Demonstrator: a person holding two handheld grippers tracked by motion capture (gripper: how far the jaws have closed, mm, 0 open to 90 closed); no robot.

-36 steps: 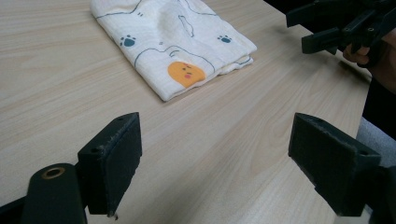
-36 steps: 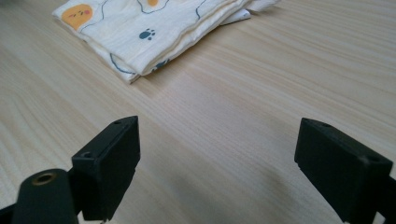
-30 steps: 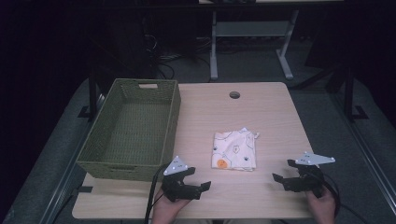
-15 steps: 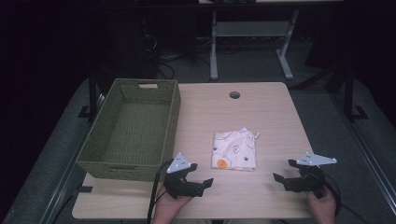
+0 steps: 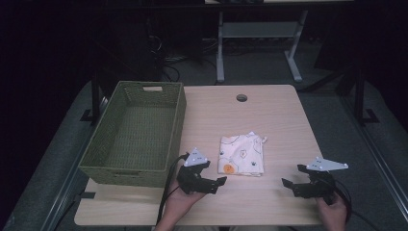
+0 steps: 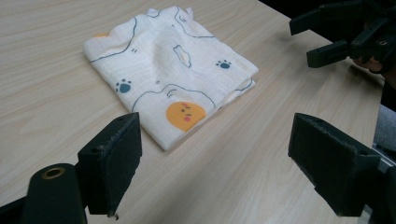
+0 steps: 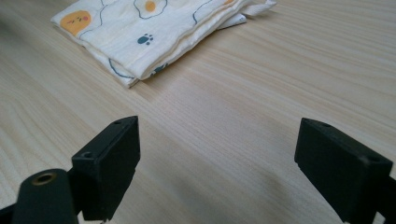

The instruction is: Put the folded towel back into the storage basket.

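Just right of the green basket [image 5: 134,137], the folded cloth [image 5: 242,155] lies between left gripper [image 5: 211,184] and right gripper [image 5: 294,185], both wide open and empty; best pinched low at its near edge.

Left gripper [image 5: 217,183] shifted slightly right along near table edge, closer to cloth [image 5: 242,155], jaws wide apart. Right gripper [image 5: 292,183] eased slightly nearer, jaws wide apart, pointing left toward cloth.
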